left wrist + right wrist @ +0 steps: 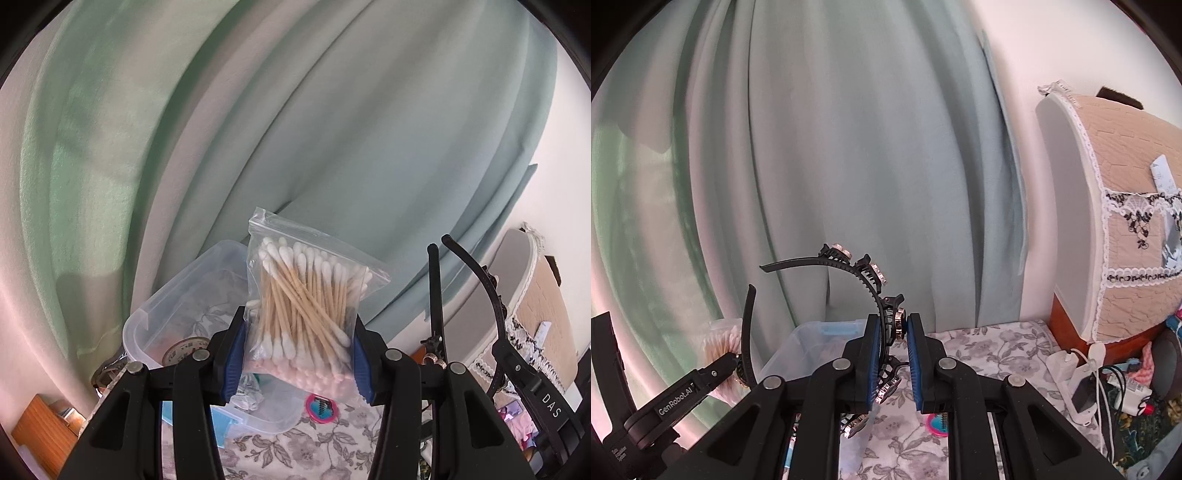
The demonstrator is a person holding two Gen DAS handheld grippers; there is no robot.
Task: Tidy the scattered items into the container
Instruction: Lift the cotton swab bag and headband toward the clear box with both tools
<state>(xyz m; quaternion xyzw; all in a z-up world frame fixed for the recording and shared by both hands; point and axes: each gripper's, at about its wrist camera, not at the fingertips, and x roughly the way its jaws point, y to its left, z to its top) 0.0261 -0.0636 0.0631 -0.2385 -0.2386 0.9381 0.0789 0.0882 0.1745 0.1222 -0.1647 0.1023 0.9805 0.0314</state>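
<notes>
My left gripper (299, 363) is shut on a clear zip bag of cotton swabs (306, 295), held upright above the near side of a clear plastic container (173, 295). The container has a round tin (184, 349) and some blue items in it. My right gripper (892, 354) is shut on a black headband (875, 291) with jewelled ornaments, which hangs over the container (798, 343). In the left wrist view the headband (436, 291) rises at the right, by the right gripper's body. In the right wrist view the left gripper's body shows at the lower left beside the swab bag (718, 343).
A small pink round comb (321, 406) (938, 424) lies on the floral tablecloth (990, 347) beside the container. A green curtain (849, 147) hangs close behind. An appliance under a lace-trimmed cover (1126, 206) and chargers with cables (1086, 376) crowd the right side.
</notes>
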